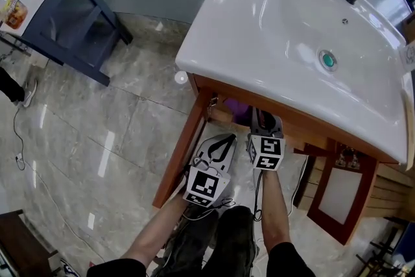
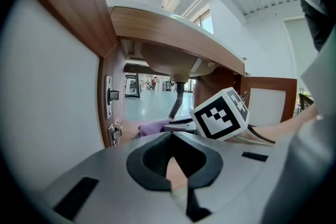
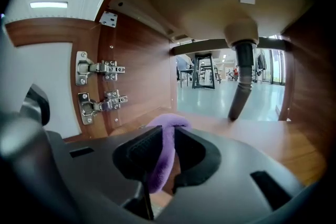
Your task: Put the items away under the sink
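Observation:
A purple cloth (image 3: 167,134) is pinched between the jaws of my right gripper (image 3: 160,157), which is shut on it inside the open wooden cabinet under the white sink (image 1: 259,23). In the head view the right gripper (image 1: 262,119) reaches under the sink's front edge, and a bit of the cloth (image 1: 238,112) shows beside it. My left gripper (image 1: 228,138) hangs just outside the cabinet, lower and to the left, its jaws shut with nothing between them. In the left gripper view the cloth (image 2: 152,126) lies ahead, beside the right gripper's marker cube (image 2: 220,114).
The drain pipe (image 3: 240,81) drops from the basin to the cabinet floor (image 3: 252,136) at the back. Door hinges (image 3: 97,68) sit on the left wall. An open cabinet door (image 1: 340,191) stands at the right. A dark blue table (image 1: 65,16) stands on the tiled floor at the far left.

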The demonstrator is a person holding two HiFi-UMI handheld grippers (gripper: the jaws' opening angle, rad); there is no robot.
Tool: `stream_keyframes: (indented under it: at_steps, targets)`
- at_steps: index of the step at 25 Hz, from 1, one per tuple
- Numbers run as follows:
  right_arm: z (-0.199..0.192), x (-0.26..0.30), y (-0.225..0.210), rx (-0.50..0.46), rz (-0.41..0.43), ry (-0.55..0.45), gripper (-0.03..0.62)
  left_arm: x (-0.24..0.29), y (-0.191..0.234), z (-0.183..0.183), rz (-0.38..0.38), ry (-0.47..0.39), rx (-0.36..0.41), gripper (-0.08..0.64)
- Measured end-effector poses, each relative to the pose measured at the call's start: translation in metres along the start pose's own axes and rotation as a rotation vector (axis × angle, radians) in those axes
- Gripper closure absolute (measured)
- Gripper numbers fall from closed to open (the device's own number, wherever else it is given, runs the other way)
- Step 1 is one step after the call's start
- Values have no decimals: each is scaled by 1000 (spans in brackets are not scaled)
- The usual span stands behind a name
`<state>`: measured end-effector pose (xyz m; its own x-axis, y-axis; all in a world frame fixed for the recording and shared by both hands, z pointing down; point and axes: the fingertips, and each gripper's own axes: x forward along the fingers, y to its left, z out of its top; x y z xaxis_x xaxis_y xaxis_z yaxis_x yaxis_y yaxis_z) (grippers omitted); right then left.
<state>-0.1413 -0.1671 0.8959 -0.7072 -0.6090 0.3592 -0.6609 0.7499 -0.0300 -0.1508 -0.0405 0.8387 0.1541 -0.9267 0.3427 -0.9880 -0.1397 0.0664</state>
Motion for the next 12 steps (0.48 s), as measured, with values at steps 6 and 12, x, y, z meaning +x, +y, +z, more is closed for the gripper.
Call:
stream_keyframes:
  at_steps: [6,12]
  targets:
    - [6,-3,-10,-7,-12,5,429,-9,-4,2,4,-1,11,552]
    - [8,-23,-14,17,-27,22,329,-18,-14,12,-13,-9,25,552]
